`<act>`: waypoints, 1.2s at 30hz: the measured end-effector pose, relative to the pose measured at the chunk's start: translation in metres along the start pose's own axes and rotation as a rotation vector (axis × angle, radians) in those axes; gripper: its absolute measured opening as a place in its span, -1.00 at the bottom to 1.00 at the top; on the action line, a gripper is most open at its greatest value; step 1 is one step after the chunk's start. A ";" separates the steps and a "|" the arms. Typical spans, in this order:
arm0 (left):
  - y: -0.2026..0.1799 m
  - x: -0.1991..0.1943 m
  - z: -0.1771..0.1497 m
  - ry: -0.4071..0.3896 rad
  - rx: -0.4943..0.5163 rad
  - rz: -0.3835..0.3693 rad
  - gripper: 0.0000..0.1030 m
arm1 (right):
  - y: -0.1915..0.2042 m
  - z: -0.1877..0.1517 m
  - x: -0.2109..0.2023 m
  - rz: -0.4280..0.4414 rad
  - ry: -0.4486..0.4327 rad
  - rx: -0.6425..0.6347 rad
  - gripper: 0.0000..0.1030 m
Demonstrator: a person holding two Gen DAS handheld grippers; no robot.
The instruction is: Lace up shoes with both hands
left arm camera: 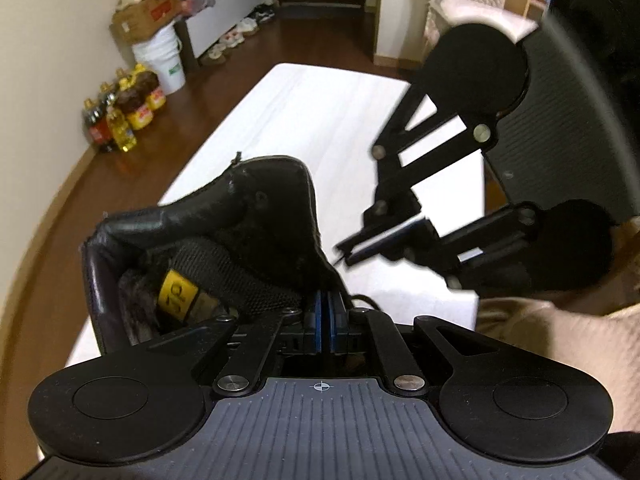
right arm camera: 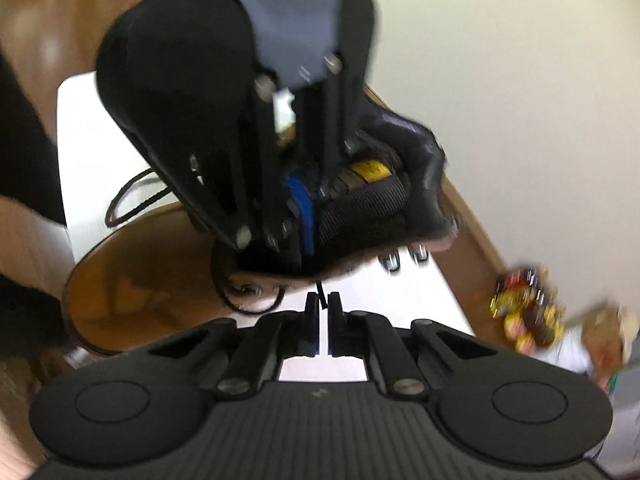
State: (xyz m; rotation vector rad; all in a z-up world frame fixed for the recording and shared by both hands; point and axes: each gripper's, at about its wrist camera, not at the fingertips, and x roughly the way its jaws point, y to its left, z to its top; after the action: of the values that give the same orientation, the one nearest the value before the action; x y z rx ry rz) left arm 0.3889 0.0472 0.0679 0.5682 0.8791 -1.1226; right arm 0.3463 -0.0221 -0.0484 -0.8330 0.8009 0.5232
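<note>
A black shoe (left arm camera: 224, 224) with a mesh tongue and a yellow label lies on the white table (left arm camera: 312, 112). My left gripper (left arm camera: 325, 300) is shut on the shoe's upper edge by the tongue. In the right wrist view the left gripper (right arm camera: 298, 208) comes down from above onto the shoe (right arm camera: 384, 200). My right gripper (right arm camera: 322, 302) is shut on the thin black lace (right arm camera: 320, 290) that runs out from under the shoe's rim. In the left wrist view the right gripper (left arm camera: 344, 254) reaches in from the right, close to the shoe's side.
A loop of black lace (right arm camera: 132, 196) lies on the table to the left of the shoe. Oil and sauce bottles (left arm camera: 120, 112) and a white bucket (left arm camera: 162, 58) stand on the wood floor by the wall. A tan cushion (left arm camera: 552, 340) is at the table's near right.
</note>
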 end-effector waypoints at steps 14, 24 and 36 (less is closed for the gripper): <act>0.050 -0.047 -0.067 0.080 0.057 0.120 -0.69 | -0.022 -0.124 0.027 -0.175 0.545 0.317 -0.88; 0.005 -0.007 -0.070 0.082 0.383 0.107 -0.67 | 0.004 -0.064 -0.019 -0.121 0.241 0.290 -0.55; 0.003 0.008 -0.073 0.113 0.377 0.113 -0.86 | 0.032 -0.004 0.011 -0.007 0.004 -0.040 -0.93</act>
State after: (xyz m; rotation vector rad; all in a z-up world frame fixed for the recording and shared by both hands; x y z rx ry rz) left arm 0.3704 0.1004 0.0214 0.9886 0.7240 -1.1681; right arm 0.3300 -0.0057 -0.0731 -0.8740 0.7924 0.5331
